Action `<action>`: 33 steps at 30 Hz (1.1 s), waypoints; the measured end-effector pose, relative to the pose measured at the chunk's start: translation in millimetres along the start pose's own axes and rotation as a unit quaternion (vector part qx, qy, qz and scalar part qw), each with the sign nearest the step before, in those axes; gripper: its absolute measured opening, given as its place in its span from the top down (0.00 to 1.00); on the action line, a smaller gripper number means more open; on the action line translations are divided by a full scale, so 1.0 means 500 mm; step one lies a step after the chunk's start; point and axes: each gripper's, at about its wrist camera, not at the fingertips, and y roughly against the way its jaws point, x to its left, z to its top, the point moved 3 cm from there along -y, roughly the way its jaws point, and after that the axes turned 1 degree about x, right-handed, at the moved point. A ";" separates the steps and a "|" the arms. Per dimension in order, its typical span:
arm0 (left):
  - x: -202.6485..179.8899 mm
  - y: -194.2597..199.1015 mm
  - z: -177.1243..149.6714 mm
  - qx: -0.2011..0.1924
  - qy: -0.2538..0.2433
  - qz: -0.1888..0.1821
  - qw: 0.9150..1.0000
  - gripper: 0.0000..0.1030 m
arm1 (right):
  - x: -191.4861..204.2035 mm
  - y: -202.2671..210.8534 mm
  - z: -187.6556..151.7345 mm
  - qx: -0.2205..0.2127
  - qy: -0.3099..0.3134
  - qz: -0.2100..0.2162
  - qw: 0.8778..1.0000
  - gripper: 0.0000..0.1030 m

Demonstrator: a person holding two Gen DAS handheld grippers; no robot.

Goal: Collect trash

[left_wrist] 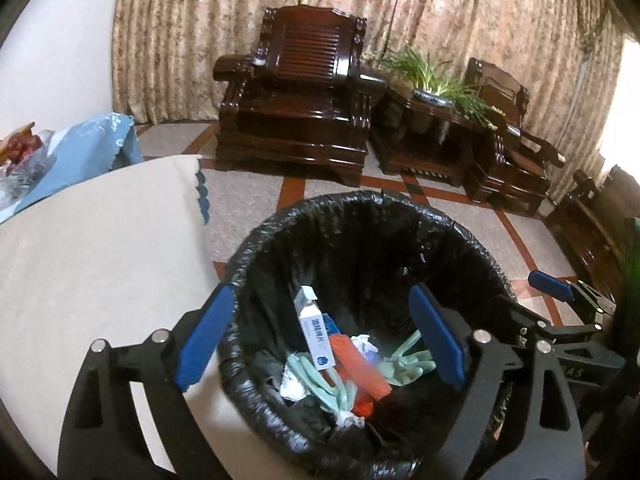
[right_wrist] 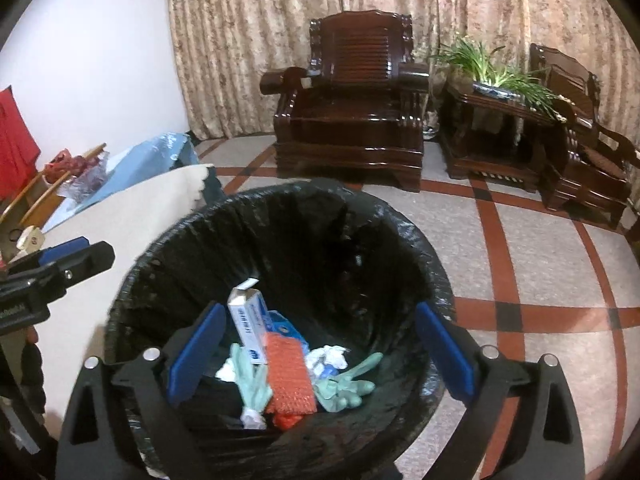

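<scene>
A round bin with a black bag liner [left_wrist: 256, 240] [right_wrist: 424, 248] stands on the floor below both grippers. Inside lie a white and blue carton [left_wrist: 316, 330] [right_wrist: 246, 326], an orange mesh sponge [left_wrist: 362, 364] [right_wrist: 288, 376], pale green gloves [left_wrist: 408, 362] [right_wrist: 348, 384] and crumpled white tissue [left_wrist: 366, 345] [right_wrist: 330, 356]. My left gripper [left_wrist: 320, 340] is open and empty above the bin's near left rim. My right gripper [right_wrist: 320, 354] is open and empty above the bin. The right gripper's fingers also show at the right in the left wrist view [left_wrist: 550, 285].
A cream-covered table [left_wrist: 100, 260] [right_wrist: 132, 216] touches the bin's left side, with a blue cloth [left_wrist: 92, 140] behind it. Dark wooden armchairs [left_wrist: 296, 96] [right_wrist: 352, 108] and a side table with a plant [left_wrist: 436, 92] [right_wrist: 496, 80] stand before curtains. Tiled floor [right_wrist: 540, 264] lies to the right.
</scene>
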 end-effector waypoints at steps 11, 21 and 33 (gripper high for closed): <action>0.034 0.114 0.001 -0.017 0.013 0.033 0.999 0.10 | 0.090 0.090 0.037 -0.018 0.011 0.054 0.998 0.06; 0.061 0.205 0.007 -0.039 0.028 0.063 0.997 0.08 | 0.147 0.141 0.052 -0.007 0.016 0.083 0.996 0.06; 0.058 0.304 0.020 -0.074 0.029 0.085 0.993 0.08 | 0.201 0.204 0.073 -0.020 0.045 0.083 0.995 0.06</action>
